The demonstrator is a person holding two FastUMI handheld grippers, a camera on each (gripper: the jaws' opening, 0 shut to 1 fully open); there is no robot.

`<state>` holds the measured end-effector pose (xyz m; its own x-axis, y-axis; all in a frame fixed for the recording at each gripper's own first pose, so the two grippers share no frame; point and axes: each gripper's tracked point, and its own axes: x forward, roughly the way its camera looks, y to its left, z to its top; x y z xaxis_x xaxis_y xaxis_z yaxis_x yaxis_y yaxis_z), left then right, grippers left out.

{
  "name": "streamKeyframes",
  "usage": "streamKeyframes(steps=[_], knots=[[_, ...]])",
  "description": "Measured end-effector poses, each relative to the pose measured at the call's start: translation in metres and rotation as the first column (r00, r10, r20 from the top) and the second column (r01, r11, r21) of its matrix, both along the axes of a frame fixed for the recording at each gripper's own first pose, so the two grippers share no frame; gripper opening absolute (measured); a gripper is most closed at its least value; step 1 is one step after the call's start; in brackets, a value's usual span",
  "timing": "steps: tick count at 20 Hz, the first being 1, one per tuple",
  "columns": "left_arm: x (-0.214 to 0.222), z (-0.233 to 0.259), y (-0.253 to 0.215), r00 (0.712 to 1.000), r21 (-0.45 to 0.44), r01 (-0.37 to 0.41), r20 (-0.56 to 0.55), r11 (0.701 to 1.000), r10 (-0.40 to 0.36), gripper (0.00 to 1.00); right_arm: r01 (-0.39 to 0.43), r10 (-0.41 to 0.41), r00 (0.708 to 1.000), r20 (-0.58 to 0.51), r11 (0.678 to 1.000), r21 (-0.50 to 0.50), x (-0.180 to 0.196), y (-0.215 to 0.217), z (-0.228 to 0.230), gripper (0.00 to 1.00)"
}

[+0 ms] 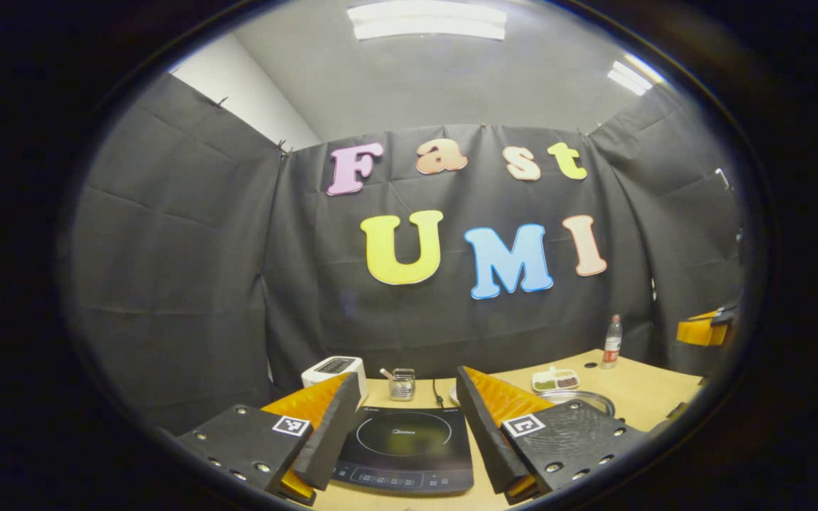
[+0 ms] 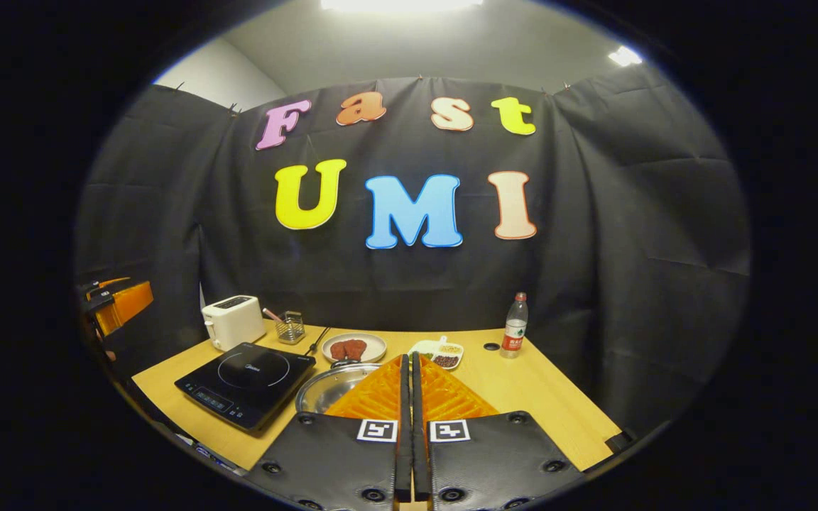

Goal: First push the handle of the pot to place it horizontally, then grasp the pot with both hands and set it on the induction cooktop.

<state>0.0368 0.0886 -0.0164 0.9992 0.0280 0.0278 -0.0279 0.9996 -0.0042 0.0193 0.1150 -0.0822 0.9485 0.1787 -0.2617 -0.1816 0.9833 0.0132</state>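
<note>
Pot [image 2: 331, 387] is sitting on the wooden table [image 2: 522, 397], lid on, just right of the induction cooktop [image 2: 246, 380] and partly hidden behind the right gripper [image 2: 409, 426]; its handle can't be made out. In the left gripper view a bit of the pot [image 1: 586, 399] is peeking past that gripper's right finger. Cooktop [image 1: 403, 448] is lying flat nr the table's front-left edge, nothing on its glass.

Right gripper is hovering above the table w/ fingers pressed together, jaws fully closed, gripping nothing. Left gripper [image 1: 403, 426] is hanging over the cooktop w/ jaws spread wide, cooktop showing btwn the fingers, holding nothing.

Behind the pot a plate w/ reddish food [image 2: 353, 348] is resting, and right of it a divided snack dish [image 2: 439, 353]. A water bottle [image 2: 515, 326] is standing upright farther right, a small dark cap [image 2: 491, 346] lying just beside it. At back left a white toaster [image 2: 233, 321] is standing, w/ a small wire holder [image 2: 289, 327] next to it.
</note>
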Motion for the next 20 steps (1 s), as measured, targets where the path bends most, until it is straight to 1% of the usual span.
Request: streamKeyframes(steps=[4,9,10,11,13,14,17,18,20], knots=[[0.002,-0.007,0.027,1.000,0.006,-0.009,0.006,1.000,0.009,0.80,-0.058,0.056,0.996,-0.072,0.998,-0.022,-0.003,0.029,-0.028,0.03],[-0.006,-0.015,0.049,0.999,0.009,-0.047,-0.001,0.999,0.047,0.80,-0.129,0.122,0.976,-0.180,0.991,-0.027,-0.007,0.049,-0.065,0.02],[-0.008,-0.017,0.050,0.999,0.009,-0.054,-0.005,0.999,0.054,0.80,-0.142,0.135,0.969,-0.205,0.990,-0.024,-0.008,0.052,-0.073,0.02],[-0.008,-0.018,0.051,0.998,0.012,-0.060,-0.010,0.998,0.060,0.83,-0.155,0.146,0.963,-0.228,0.988,-0.022,-0.009,0.054,-0.080,0.02],[-0.009,-0.023,0.051,0.997,0.021,-0.068,-0.021,0.997,0.068,0.83,-0.180,0.167,0.949,-0.268,0.983,-0.024,-0.009,0.056,-0.095,0.02],[-0.009,-0.024,0.050,0.997,0.028,-0.073,-0.025,0.997,0.073,0.80,-0.194,0.180,0.941,-0.286,0.981,-0.022,-0.009,0.057,-0.102,0.02],[-0.008,-0.021,0.046,0.995,0.038,-0.096,-0.024,0.995,0.097,0.80,-0.243,0.225,0.911,-0.346,0.970,-0.009,-0.009,0.062,-0.123,0.02],[-0.007,-0.022,0.043,0.995,0.035,-0.099,-0.026,0.994,0.100,0.83,-0.259,0.238,0.900,-0.366,0.966,-0.007,-0.008,0.063,-0.130,0.02],[-0.001,-0.028,0.039,0.993,0.038,-0.109,-0.041,0.993,0.111,0.83,-0.290,0.265,0.877,-0.400,0.957,-0.002,-0.008,0.064,-0.142,0.02]])
